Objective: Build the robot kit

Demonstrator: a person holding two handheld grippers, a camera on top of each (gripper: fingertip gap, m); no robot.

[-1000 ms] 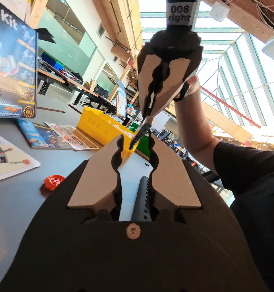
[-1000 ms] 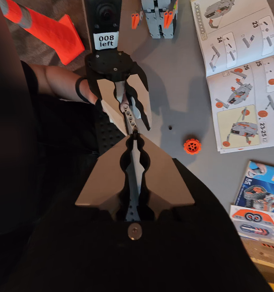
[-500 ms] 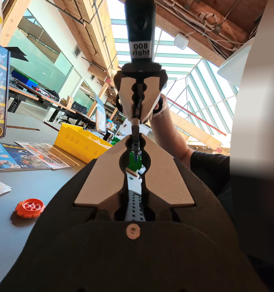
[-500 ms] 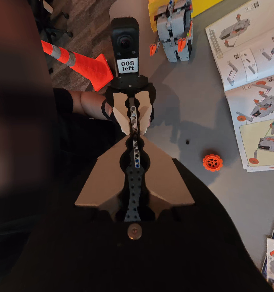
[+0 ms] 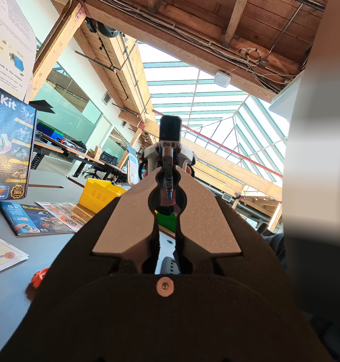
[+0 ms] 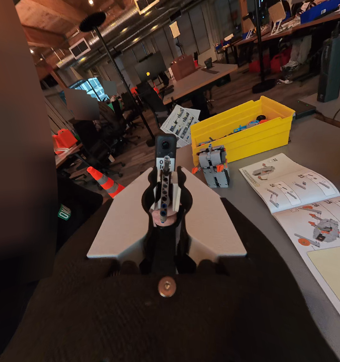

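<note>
Holed beam (image 6: 164,191) between 2 facing grippers, far end hidden.

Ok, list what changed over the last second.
The left gripper, open a second ago, closed on the holed beam. The right gripper, which had clamped it, now has its fingertips apart and seems to be letting go. Both swung from pointing up and down to nearly level. The orange wheel, grey model, open booklet and yellow bin stayed on the table.
</note>
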